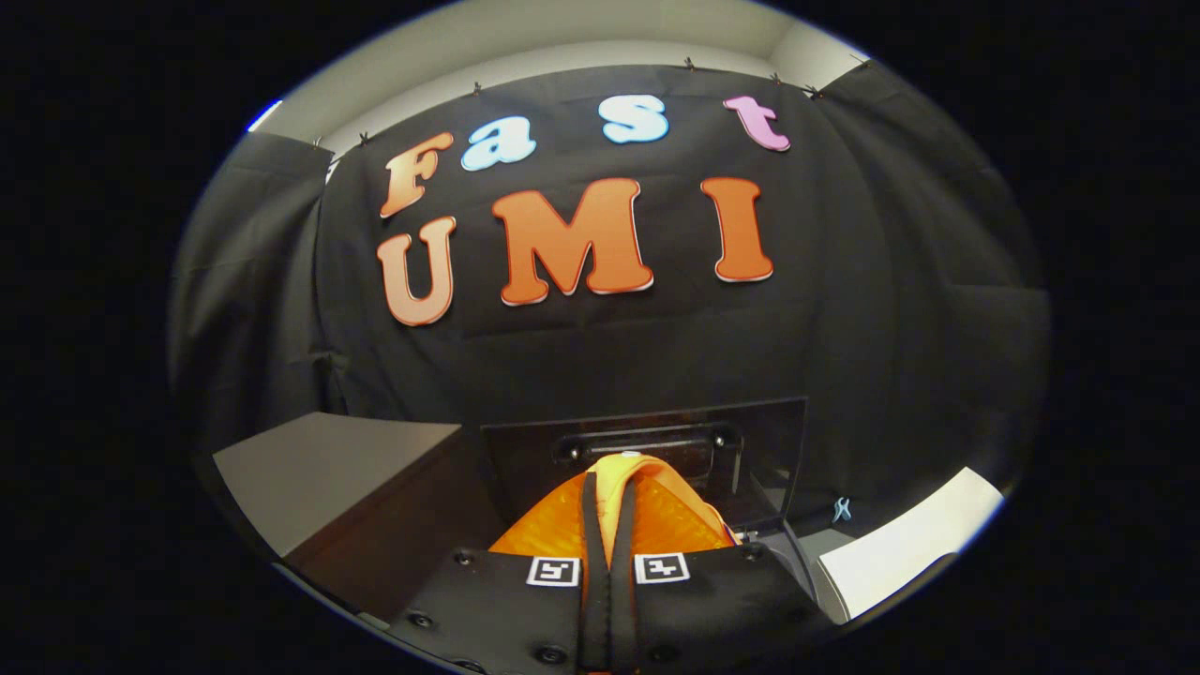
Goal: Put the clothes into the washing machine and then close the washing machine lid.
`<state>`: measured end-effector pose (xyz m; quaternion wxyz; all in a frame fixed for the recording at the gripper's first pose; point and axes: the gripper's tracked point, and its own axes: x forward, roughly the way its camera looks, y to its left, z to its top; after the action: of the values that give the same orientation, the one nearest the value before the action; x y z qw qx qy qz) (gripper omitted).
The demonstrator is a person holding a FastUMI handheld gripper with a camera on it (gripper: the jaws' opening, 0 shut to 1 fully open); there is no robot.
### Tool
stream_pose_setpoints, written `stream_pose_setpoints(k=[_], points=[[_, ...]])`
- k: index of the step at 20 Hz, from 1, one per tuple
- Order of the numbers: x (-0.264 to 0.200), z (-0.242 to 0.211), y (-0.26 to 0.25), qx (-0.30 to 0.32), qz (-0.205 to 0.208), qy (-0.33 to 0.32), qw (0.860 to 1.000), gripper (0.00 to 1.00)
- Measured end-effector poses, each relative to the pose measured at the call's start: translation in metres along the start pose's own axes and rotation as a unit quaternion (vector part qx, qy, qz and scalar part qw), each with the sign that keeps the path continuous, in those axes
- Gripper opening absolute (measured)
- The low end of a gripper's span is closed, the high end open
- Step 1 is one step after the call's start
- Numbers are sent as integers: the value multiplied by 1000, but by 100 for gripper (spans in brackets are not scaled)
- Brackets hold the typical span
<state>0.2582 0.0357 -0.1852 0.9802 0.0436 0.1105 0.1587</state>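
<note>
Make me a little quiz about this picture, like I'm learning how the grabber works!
1. True or false: the tool is pinching orange clothing between its fingers.
2. What stands upright just beyond the clothing?
A. a dark raised lid
B. a blue bucket
C. a green chair
3. Fill in: beside the lid, on one side, sits a brown ____ with a flat grey top.

Key:
1. True. Both fingers press on a fold of the cloth.
2. A, the dark lid.
3. Cabinet.
</note>
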Motion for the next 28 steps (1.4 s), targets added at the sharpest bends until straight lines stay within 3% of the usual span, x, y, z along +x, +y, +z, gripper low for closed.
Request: stream_pose_setpoints(k=[3,10,17,26,27,28], points=[[26,-47,-13,1,1,51,999,8],[66,-109,-22,25,4,113,993,8],[54,-213,-21,66,-11,226,972,8],[52,-199,-21,25,-13,216,976,8],[52,-203,-24,26,-15,226,974,15],[53,-207,-26,25,-20,237,971,29]])
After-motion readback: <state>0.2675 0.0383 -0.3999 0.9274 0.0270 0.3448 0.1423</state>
